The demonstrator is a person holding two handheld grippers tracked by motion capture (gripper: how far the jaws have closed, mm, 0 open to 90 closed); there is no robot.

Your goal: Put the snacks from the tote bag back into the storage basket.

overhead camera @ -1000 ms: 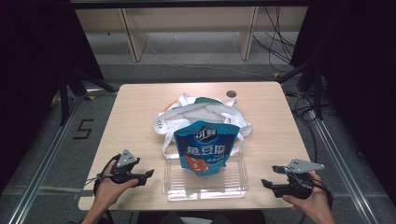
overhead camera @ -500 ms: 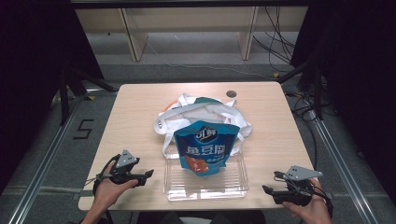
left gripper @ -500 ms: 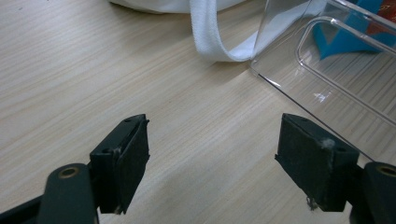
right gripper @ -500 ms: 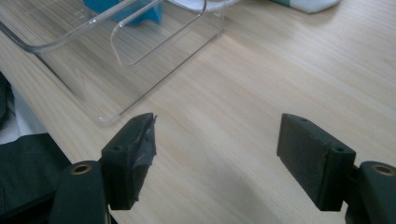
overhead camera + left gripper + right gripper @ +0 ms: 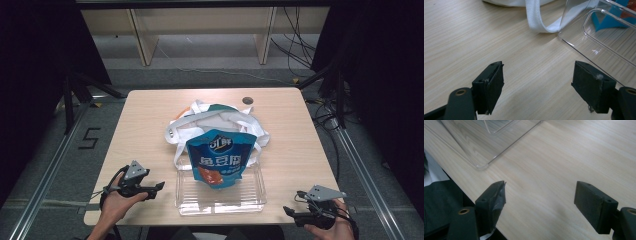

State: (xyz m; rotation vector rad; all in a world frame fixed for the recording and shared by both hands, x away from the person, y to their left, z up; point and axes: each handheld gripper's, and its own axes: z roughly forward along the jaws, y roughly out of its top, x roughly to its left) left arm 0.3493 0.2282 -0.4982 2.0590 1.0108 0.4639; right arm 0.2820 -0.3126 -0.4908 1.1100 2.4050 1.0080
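On the blue snack pouch [image 5: 220,157] — white Chinese lettering.

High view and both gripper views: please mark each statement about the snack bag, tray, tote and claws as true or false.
1. The blue snack bag leans in the clear tray. True.
2. The left claw grips the white strap. False: its jaws stand open over bare table.
3. The white tote bag lies behind the tray. True.
4. The right claw holds the tray's corner. False: it is open, apart from the tray.
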